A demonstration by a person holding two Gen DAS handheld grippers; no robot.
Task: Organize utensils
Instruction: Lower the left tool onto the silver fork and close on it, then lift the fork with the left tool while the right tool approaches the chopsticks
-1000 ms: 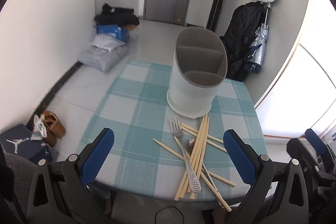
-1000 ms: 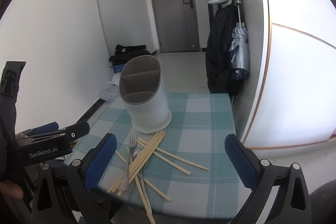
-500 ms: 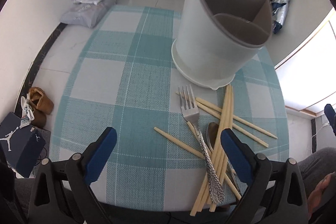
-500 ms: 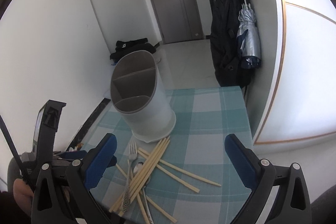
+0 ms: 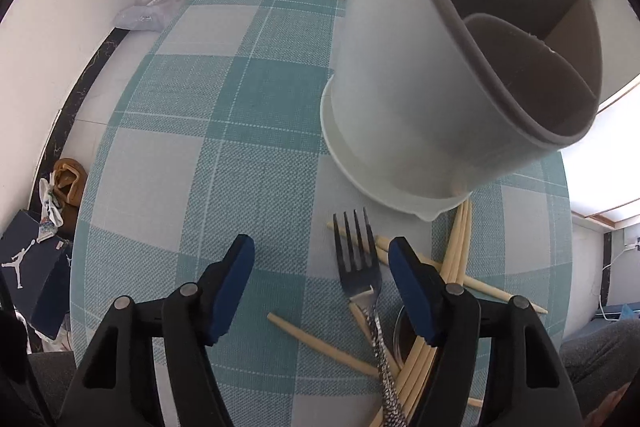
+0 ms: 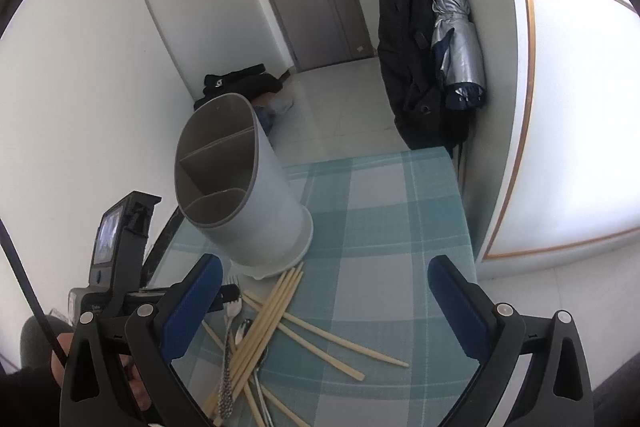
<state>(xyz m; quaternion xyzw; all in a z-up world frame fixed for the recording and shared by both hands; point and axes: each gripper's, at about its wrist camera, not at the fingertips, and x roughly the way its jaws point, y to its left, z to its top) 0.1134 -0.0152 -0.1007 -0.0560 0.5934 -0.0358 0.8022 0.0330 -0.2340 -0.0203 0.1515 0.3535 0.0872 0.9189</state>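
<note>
Lowered, closing left gripper now straddles the fork.

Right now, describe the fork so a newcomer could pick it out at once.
Find the tall grey utensil holder on the teal checked tablecloth. Just in front of its base lies a heap of pale wooden chopsticks. The fork lies among them, tines toward the holder: the only four-pronged metal piece, with a textured, glittery handle.

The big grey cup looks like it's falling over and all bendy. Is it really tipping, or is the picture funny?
Left wrist view: the fisheye lens bends the holder, so it only seems to lean; its base sits flat on the table. Right wrist view: it leans the opposite way, with white glare from the window.
</note>
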